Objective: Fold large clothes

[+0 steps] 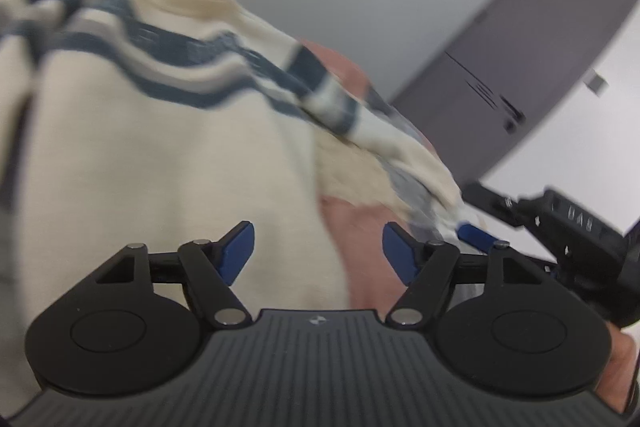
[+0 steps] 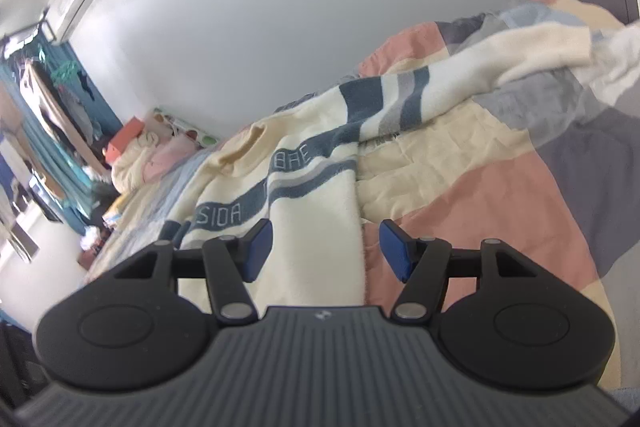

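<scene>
Bed covered by a patchwork quilt (image 2: 500, 187) in pink, cream and grey blocks. A cream sweater (image 2: 312, 195) with navy and grey stripes lies spread across it; pillows (image 2: 148, 159) at the far end.

The right gripper (image 2: 322, 247) hovers open over a cream sweater (image 2: 304, 227) (navy-striped) spread on the quilt (image 2: 500, 195).

Sweater (image 1: 140, 155) blurred, edge-cropped

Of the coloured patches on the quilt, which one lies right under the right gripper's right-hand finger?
The pink patch. It runs up beside the cream sweater, while the cream and grey patches lie further off.
</scene>
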`<state>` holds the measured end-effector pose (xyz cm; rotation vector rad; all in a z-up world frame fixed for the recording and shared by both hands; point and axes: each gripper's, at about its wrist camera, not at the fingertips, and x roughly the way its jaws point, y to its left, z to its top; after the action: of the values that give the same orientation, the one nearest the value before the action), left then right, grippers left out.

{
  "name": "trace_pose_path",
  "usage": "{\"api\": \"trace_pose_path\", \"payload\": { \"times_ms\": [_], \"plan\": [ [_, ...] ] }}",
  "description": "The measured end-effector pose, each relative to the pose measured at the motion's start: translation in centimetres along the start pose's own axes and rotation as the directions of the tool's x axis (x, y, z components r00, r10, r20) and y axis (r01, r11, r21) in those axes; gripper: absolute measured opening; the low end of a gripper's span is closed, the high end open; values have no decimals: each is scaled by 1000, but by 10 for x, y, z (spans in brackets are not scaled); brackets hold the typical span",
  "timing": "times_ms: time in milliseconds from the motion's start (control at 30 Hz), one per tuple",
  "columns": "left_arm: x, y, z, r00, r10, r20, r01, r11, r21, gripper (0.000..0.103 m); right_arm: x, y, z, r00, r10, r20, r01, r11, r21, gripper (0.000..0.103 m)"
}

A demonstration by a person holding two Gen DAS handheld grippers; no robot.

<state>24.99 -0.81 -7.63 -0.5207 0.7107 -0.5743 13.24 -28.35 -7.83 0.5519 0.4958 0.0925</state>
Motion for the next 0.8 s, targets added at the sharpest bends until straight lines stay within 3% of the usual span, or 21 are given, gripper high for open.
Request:
{"api": "trace_pose_path", "payload": {
  "times_ms": [133, 233, 367, 500, 600, 700, 733, 800],
  "plan": [
    [37, -14, -10, 994, -37, -101, 43, 998, 56, 63, -8, -12, 0, 999, 19, 37, -21, 998, 59, 63],
    [55, -24, -23, 990, 12, -143, 12, 986, 165, 63, -12, -15, 1, 997, 7, 77, -12, 998, 69, 63],
    [76, -29, -46, 970, 194, -147, -130, 923, 362, 66, -3, -17, 0, 997, -3, 72, -2, 998, 68, 63],
    [76, -40, -60, 963, 240, -120, -152, 856, 493, 70, 10, -20, -1, 999, -21, 42, 17, 996, 84, 63],
    [78, -46, -69, 956, 280, -84, -196, 828, 526, 68, 15, -24, -2, 999, -24, 26, 21, 994, 103, 63],
    [77, -47, -74, 943, 332, -31, -259, 787, 560, 41, 17, -25, -2, 999, -32, 23, 30, 993, 114, 63],
    [76, -45, -71, 945, 327, -28, -260, 796, 547, 27, 17, -24, -3, 999, -34, 19, 32, 993, 114, 63],
    [68, -40, -61, 950, 310, -26, -258, 831, 493, 18, 18, -24, -4, 999, -35, 13, 33, 993, 110, 63]
  ]
}}
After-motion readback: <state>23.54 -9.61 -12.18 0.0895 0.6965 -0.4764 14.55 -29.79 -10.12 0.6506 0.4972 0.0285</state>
